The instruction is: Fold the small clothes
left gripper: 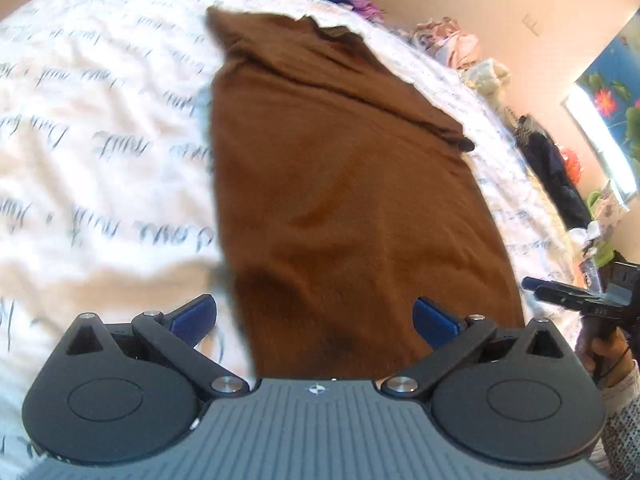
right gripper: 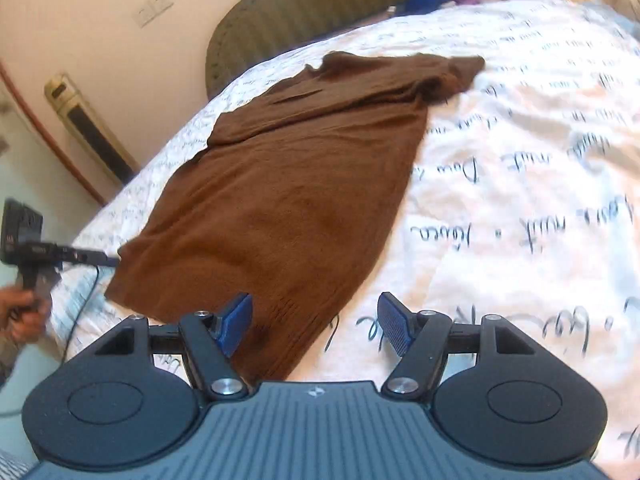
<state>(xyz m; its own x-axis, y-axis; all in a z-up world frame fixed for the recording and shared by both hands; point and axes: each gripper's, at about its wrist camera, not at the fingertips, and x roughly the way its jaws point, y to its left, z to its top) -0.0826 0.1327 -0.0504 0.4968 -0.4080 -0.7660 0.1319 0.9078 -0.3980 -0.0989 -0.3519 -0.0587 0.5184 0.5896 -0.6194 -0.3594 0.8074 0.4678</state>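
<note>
A brown knit sweater (left gripper: 344, 184) (right gripper: 280, 200) lies flat on the white bedspread (left gripper: 100, 140) (right gripper: 520, 200), its sleeves folded across the upper part. My left gripper (left gripper: 316, 320) is open above the sweater's near hem, with nothing pressed between its blue pads (left gripper: 196, 318). My right gripper (right gripper: 316, 322) is open over the hem's right corner, touching nothing. In the right wrist view the left gripper (right gripper: 108, 260), held by a hand (right gripper: 24, 308), points at the sweater's near left corner. In the left wrist view the right gripper (left gripper: 532, 286) sits just off the sweater's right edge.
The bedspread is printed with dark script. Loose clothes are piled along the bed's far edge (left gripper: 456, 44), with blue and purple ones (right gripper: 432, 0) by the olive headboard (right gripper: 320, 12). A dark garment (left gripper: 556, 168) hangs at the bed's side. A standing air conditioner (right gripper: 88, 136) is by the wall.
</note>
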